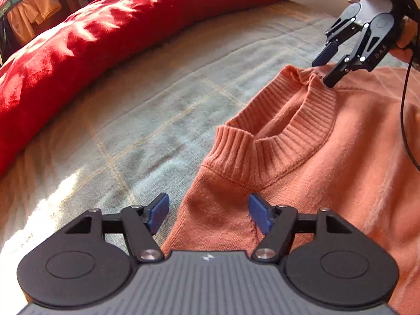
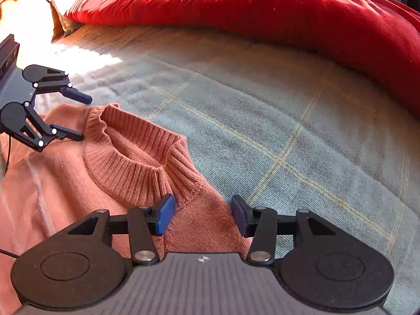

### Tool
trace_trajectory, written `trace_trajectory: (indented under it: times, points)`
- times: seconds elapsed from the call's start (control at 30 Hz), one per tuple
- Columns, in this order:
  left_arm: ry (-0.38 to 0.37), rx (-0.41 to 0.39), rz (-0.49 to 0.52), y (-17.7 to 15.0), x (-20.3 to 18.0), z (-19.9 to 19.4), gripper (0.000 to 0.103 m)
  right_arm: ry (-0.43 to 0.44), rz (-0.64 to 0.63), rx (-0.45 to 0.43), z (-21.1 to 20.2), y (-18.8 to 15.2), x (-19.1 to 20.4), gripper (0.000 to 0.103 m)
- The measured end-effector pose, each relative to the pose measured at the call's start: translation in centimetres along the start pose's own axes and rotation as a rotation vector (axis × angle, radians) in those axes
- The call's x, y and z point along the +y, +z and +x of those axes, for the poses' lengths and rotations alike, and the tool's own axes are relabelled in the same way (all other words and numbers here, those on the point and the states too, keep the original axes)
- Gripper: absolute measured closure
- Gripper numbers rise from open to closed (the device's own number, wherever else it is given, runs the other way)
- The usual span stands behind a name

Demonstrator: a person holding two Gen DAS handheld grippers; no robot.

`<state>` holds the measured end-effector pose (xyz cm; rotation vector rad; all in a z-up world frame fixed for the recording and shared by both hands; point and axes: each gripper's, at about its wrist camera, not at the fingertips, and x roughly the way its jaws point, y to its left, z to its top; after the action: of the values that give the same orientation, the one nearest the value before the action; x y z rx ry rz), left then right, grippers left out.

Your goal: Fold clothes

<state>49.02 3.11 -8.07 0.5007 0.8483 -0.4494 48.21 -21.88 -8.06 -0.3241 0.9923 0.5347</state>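
An orange knit sweater (image 1: pixel 328 183) (image 2: pixel 65 183) lies flat on the bed, its ribbed collar (image 1: pixel 309 126) (image 2: pixel 126 162) facing both cameras. My left gripper (image 1: pixel 208 215) (image 2: pixel 83 118) is open, its blue pads straddling the sweater's shoulder edge just beside the collar. On the collar's other side my right gripper (image 2: pixel 202 218) (image 1: pixel 324 72) is open too, with the shoulder fabric between its pads. Neither gripper pinches the cloth. A hand (image 1: pixel 407 39) holds the right gripper.
A grey-green checked blanket (image 1: pixel 157 118) (image 2: pixel 288 131) covers the bed under the sweater. A bulky red duvet (image 1: pixel 105 39) (image 2: pixel 262 13) runs along the far side. Clothes hang (image 1: pixel 34 18) beyond it. A black cable (image 1: pixel 404 120) trails over the sweater.
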Motion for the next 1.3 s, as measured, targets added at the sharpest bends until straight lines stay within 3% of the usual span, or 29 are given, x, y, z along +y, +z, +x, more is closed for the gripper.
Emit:
trace_trajectory:
  times: [0.07,0.1,0.13,0.2,0.37,0.47,0.6,0.67,0.73,0.8,0.9,0.93,1.0,1.03,1.13,1.3]
  points:
    - [0.060,0.007,0.023,0.0,-0.8,0.6,0.064,-0.005,-0.013,0.000,0.7,0.3,0.6,0.054]
    - [0.090,0.011,0.034,-0.1,-1.2,0.9,0.071,-0.007,-0.020,-0.001,1.0,0.4,0.8,0.057]
    - [0.120,0.015,0.046,-0.1,-1.6,1.2,0.071,-0.009,-0.027,-0.001,1.3,0.6,1.1,0.058]
    - [0.108,0.031,-0.030,0.2,-0.9,2.0,0.072,-0.010,-0.028,-0.002,2.0,0.9,1.4,0.057]
    - [0.128,0.034,-0.129,1.0,0.6,1.9,0.068,0.037,0.085,-0.013,1.8,1.4,-0.5,0.052]
    - [0.119,0.002,-0.191,1.1,1.1,-1.0,0.069,0.043,0.138,-0.015,-1.1,0.8,-0.5,0.049]
    - [-0.014,-0.039,-0.252,0.3,-0.8,-6.0,0.057,0.180,0.199,-0.035,-5.6,-1.2,1.3,0.037]
    - [-0.111,-0.012,-0.281,-0.8,-2.6,-6.8,0.054,0.245,0.211,-0.014,-6.0,-2.5,2.7,0.035]
    - [-0.153,0.042,-0.286,-2.0,-4.1,-6.0,0.051,0.243,0.207,0.037,-4.6,-3.6,3.9,0.034]
    - [-0.113,0.093,-0.284,-3.0,-4.8,-4.1,0.053,0.181,0.196,0.069,-2.4,-4.4,4.4,0.034]
    - [-0.067,0.052,-0.291,-2.3,-4.2,-2.3,0.051,0.206,0.256,0.035,-0.7,-4.0,3.5,0.027]
    - [-0.052,0.036,-0.293,-2.1,-4.0,-1.7,0.045,0.210,0.264,0.035,-0.4,-3.6,3.5,0.024]
    - [-0.044,0.041,-0.300,-1.4,-3.4,-0.7,0.034,0.209,0.235,0.044,0.0,-3.3,4.5,0.002]
    - [-0.052,0.044,-0.320,-1.2,-3.1,-0.4,0.033,0.208,0.221,0.049,0.3,-3.2,5.0,0.000]
    - [-0.043,0.047,-0.328,-1.4,-3.0,-1.2,0.034,0.150,0.136,0.063,0.1,-3.2,6.8,0.000]
    - [0.012,0.043,-0.302,-3.0,-3.9,-5.5,0.038,0.162,0.221,0.081,-2.5,-3.4,6.4,0.000]
